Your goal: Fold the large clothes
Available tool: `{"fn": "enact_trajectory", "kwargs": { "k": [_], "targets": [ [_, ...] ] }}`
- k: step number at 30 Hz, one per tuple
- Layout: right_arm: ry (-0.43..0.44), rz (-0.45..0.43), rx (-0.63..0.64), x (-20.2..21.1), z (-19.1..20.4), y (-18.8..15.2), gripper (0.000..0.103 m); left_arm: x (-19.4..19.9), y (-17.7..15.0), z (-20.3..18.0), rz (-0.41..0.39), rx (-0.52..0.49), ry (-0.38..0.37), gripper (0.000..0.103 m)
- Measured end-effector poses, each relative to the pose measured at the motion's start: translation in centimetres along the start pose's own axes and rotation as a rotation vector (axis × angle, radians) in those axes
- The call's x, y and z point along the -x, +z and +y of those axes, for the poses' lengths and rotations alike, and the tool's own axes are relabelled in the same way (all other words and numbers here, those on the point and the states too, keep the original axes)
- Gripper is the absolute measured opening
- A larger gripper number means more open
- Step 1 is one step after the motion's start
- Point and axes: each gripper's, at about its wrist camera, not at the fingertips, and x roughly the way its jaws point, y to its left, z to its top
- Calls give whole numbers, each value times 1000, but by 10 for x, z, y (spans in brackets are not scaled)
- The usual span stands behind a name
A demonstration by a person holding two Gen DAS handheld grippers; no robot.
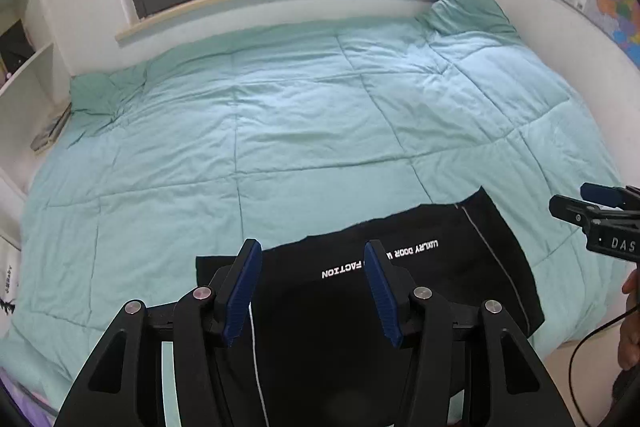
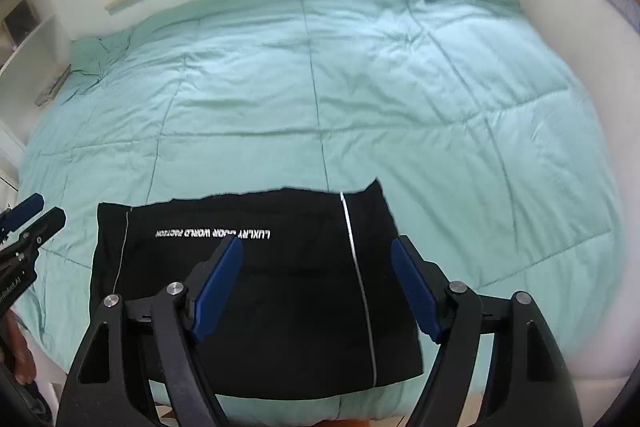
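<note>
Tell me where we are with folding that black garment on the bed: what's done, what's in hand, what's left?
Done: the black garment lies flat as a compact rectangle on the teal quilt, white lettering facing up, so it looks already folded. In hand: nothing; the left claw and right claw are both open above it. Left: whether another fold is still needed can't be told from here.

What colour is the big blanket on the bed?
The quilt is light mint green, stitched in big squares. The right wrist view shows it best.
</note>
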Motion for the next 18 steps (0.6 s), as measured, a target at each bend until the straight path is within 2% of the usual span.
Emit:
{"fn": "enact_trajectory", "kwargs": {
  "k": [5, 10, 14, 18],
  "targets": [
    [-52, -56, 45, 22, 6, 6, 80, 19, 6, 7, -11, 40, 9, 58],
    [-43, -67, 47, 33, 12, 4, 80, 34, 4, 8, -30, 64, 28, 59],
    [2, -53, 10, 38, 12, -3, 80, 45, -4, 2, -33, 56, 51, 59],
    [-9, -54, 16, 39, 18, -11, 80, 49, -15, -9, -22, 56, 24, 59]
  ]
}}
